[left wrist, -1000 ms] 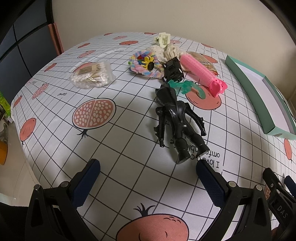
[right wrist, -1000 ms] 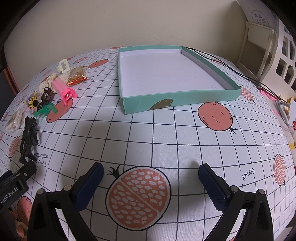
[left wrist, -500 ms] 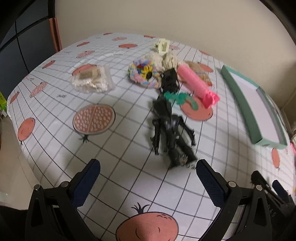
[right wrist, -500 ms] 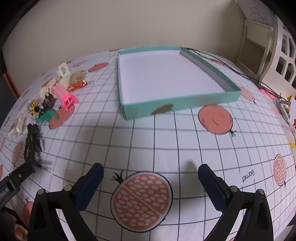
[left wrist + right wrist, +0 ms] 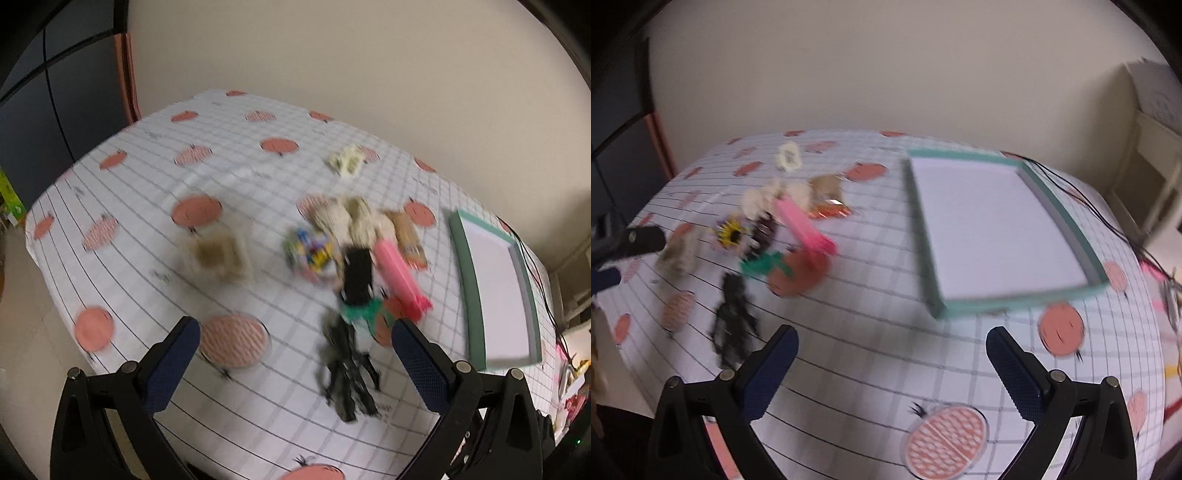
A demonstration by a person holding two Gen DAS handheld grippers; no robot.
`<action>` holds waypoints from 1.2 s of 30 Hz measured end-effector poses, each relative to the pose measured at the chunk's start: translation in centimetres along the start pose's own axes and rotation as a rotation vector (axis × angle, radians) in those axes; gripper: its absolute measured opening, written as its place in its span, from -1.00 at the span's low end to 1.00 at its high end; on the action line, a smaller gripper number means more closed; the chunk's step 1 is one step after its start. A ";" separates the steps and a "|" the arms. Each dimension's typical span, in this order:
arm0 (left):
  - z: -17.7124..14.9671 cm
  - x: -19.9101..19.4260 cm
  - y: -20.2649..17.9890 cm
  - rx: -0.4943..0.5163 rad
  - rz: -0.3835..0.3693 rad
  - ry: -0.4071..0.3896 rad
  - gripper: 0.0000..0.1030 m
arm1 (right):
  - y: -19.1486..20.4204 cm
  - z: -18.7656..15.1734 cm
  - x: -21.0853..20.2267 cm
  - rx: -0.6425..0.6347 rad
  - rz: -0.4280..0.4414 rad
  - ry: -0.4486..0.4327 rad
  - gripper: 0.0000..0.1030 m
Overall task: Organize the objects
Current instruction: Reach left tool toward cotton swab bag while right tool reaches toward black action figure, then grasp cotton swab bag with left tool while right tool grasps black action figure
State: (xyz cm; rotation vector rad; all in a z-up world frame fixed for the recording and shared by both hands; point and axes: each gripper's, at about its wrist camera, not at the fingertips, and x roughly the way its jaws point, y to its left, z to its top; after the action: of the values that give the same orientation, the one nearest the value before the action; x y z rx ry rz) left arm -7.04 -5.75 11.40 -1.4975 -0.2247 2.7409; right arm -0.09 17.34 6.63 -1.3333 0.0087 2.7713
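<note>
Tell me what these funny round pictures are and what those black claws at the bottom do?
Each picture comes from a camera riding on a hand-held grabbing tool. The black claws with blue pads are its two fingers. One picture looks past the left gripper, the other past the right gripper. Both are open and hold nothing. Below is a white checked tablecloth with red fruit prints. On it lie a black toy figure, a pink plastic tube, other blurry small things, and an empty green shallow box with a white floor.
</note>
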 end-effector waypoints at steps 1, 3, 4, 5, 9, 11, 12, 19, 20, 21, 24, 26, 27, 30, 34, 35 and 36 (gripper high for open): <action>0.9 0.0 0.5 0.004 0.021 -0.007 1.00 | 0.5 0.5 0.0 -0.018 -0.001 0.003 1.00; 2.2 0.4 1.6 -0.009 0.060 -0.007 1.00 | 1.2 1.6 0.1 -0.042 0.001 0.021 1.00; 2.7 1.0 2.2 -0.023 0.072 -0.001 1.00 | 1.6 2.2 0.3 -0.053 0.005 0.036 1.00; 3.2 1.7 2.9 -0.043 0.085 0.015 1.00 | 2.0 2.7 0.4 -0.062 0.007 0.042 1.00; 4.0 4.7 4.9 -0.113 0.096 0.092 1.00 | 3.7 4.5 1.4 -0.098 0.025 0.082 1.00; 4.1 6.2 5.5 -0.138 0.080 0.130 1.00 | 4.5 4.7 2.3 -0.119 0.027 0.119 1.00; 4.2 7.1 5.9 -0.146 0.086 0.149 1.00 | 4.9 4.8 2.7 -0.133 0.037 0.141 1.00; 4.9 10.6 7.1 -0.175 0.126 0.198 1.00 | 7.6 4.4 6.4 -0.178 0.120 0.285 0.98; 5.1 10.9 7.1 -0.172 0.133 0.200 1.00 | 7.8 4.3 6.8 -0.185 0.125 0.296 0.98; 5.3 11.3 7.0 -0.163 0.143 0.202 1.00 | 8.1 4.3 7.2 -0.187 0.131 0.307 0.98; 5.6 12.2 6.7 -0.146 0.162 0.206 1.00 | 8.4 4.2 8.1 -0.189 0.159 0.335 0.98; 5.6 12.7 6.7 -0.149 0.153 0.216 1.00 | 8.5 3.9 8.7 -0.175 0.180 0.343 0.98; 5.5 13.0 6.6 -0.152 0.152 0.220 1.00 | 8.6 3.7 9.0 -0.175 0.189 0.353 0.98; 5.1 13.5 6.3 -0.141 0.168 0.219 1.00 | 9.3 2.9 9.6 -0.200 0.195 0.368 0.98; 4.6 14.2 6.3 -0.158 0.182 0.235 1.00 | 10.4 1.6 9.7 -0.247 0.189 0.386 0.98; 4.5 14.3 6.3 -0.161 0.190 0.235 1.00 | 10.5 1.4 9.7 -0.256 0.185 0.386 0.98; 4.5 14.3 6.3 -0.157 0.205 0.232 1.00 | 10.6 1.2 9.7 -0.264 0.181 0.387 0.98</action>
State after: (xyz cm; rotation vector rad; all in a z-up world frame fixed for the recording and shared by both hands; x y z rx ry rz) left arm -18.16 -11.44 0.98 -1.9660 -0.3033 2.7185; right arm -7.70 7.32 -0.45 -2.0105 -0.2359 2.6737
